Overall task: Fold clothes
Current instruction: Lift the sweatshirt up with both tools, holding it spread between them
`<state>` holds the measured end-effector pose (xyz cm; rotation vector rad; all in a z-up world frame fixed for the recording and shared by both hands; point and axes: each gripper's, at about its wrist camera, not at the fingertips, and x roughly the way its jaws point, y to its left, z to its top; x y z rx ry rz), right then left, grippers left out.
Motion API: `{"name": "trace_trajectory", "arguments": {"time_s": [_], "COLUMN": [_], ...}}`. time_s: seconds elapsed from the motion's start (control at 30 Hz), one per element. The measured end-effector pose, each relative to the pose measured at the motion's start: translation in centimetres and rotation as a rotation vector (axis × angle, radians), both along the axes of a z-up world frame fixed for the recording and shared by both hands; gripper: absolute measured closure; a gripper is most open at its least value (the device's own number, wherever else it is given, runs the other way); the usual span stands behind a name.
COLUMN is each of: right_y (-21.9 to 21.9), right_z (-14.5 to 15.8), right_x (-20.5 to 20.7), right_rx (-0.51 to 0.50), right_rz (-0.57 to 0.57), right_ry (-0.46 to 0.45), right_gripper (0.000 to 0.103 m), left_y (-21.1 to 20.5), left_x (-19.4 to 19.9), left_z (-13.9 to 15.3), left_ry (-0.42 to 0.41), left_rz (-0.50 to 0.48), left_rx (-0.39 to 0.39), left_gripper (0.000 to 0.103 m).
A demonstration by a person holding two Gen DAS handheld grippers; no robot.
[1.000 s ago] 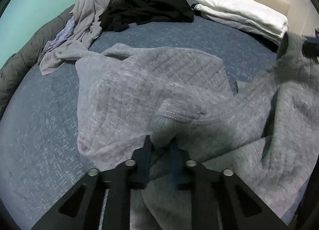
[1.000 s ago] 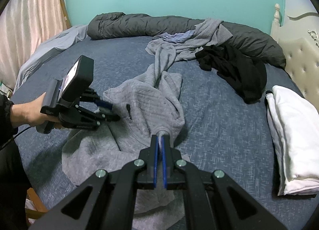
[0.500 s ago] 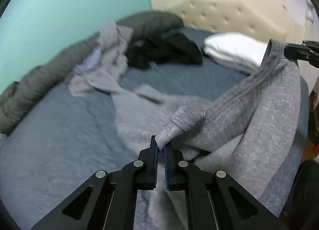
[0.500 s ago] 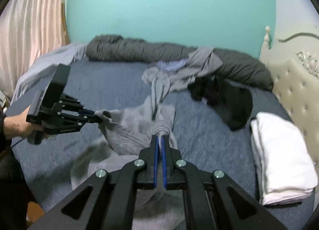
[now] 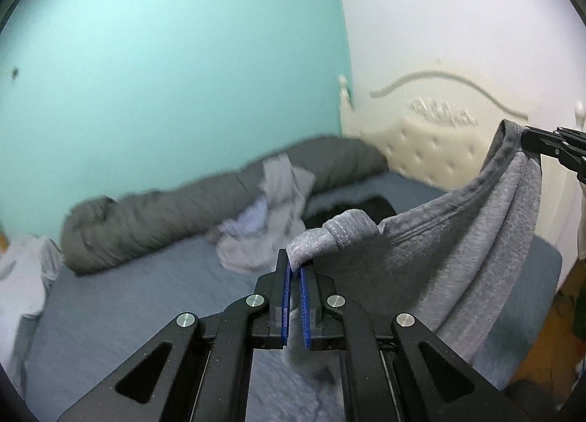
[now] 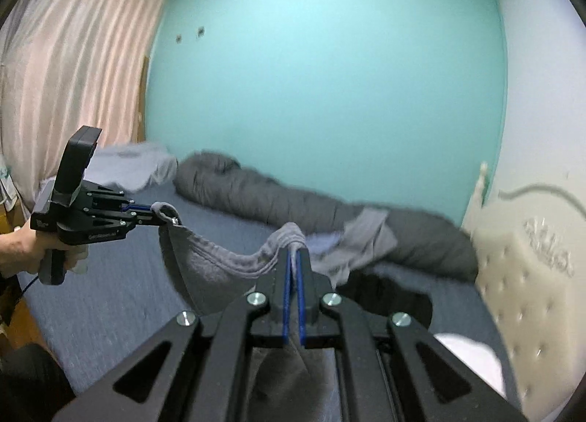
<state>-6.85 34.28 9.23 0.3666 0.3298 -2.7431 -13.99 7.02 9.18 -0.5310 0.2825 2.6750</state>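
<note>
Above the bed [image 6: 121, 297], both grippers hold the grey top [image 5: 476, 239] in the air. Left gripper [image 5: 296, 264] is pinched on one bunched edge of it, pads pressed together on the fabric; right gripper [image 6: 294, 257] is clamped on another edge the same way, cloth trapped between the blue pads. Top hangs between them in a sagging swag, body drooping below, clear of the mattress as far as I can see. Can't tell which corners these are: shoulders or hem. Progress: early on this garment. It is picked up and spread but no fold is made. One white stack [image 6: 472, 356] lies folded near the headboard [image 6: 523, 275], so some work is done. Left to do: lay the top flat and fold it. After that, the loose grey pile [image 5: 271, 217] and black garment [image 6: 388, 297] by the duvet [image 5: 164, 217].
</note>
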Motion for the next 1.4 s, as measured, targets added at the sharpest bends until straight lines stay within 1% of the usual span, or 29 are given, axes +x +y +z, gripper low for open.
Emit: {"name": "trace_trajectory", "arguments": {"time_s": [0.23, 0.43, 0.5, 0.57, 0.7, 0.83, 0.9, 1.0, 1.1, 1.13, 1.27, 1.37, 1.4], "right_y": [-2.4, -3.8, -4.1, -4.3, -4.4, -4.0, -4.0, -4.1, -4.4, -4.7, -6.3, -7.3, -7.6], "right_z": [9.1, 16.4, 18.4, 20.4, 21.8, 21.8, 21.7, 20.7, 20.1, 20.0, 18.1, 15.6, 14.5], "right_x": [3.0, 5.0, 5.6, 6.3, 7.5, 8.6, 9.4, 9.8, 11.1, 11.5, 10.4, 7.5, 6.5], "right_rx": [0.041, 0.025, 0.016, 0.009, -0.005, -0.051, -0.071, -0.077, -0.062, -0.054, 0.011, 0.037, 0.052], "right_rz": [0.008, 0.011, 0.012, 0.013, 0.034, 0.063, 0.077, 0.089, 0.108, 0.115, 0.11, 0.09, 0.081], "right_ry": [0.141, 0.246, 0.273, 0.297, 0.322, 0.326, 0.328, 0.319, 0.315, 0.309, 0.258, 0.178, 0.154], "right_gripper": [0.1, 0.101, 0.101, 0.101, 0.101, 0.101, 0.101, 0.101, 0.101, 0.101, 0.101, 0.101, 0.101], "left_y": [-3.1, -4.7, -5.2, -5.6, -6.2, -6.2, -6.4, -6.8, -7.4, -7.6, -8.4, -8.1, -8.0], "left_x": [4.5, 8.7, 10.1, 11.2, 13.3, 15.4, 16.3, 17.6, 18.0, 17.7, 15.1, 12.3, 11.0], "left_z": [9.7, 17.5, 19.5, 20.4, 21.9, 21.8, 21.3, 20.3, 19.0, 18.4, 15.3, 11.6, 10.0], "left_ry": [0.125, 0.229, 0.255, 0.272, 0.304, 0.323, 0.317, 0.312, 0.288, 0.275, 0.202, 0.131, 0.099], "left_rz": [0.074, 0.107, 0.112, 0.123, 0.147, 0.146, 0.131, 0.119, 0.113, 0.115, 0.128, 0.127, 0.128], "left_rx": [-0.003, -0.018, -0.018, -0.029, -0.054, -0.096, -0.108, -0.128, -0.142, -0.143, -0.136, -0.153, -0.159], "left_gripper": [0.098, 0.098, 0.098, 0.098, 0.098, 0.098, 0.098, 0.098, 0.098, 0.098, 0.098, 0.098, 0.098]}}
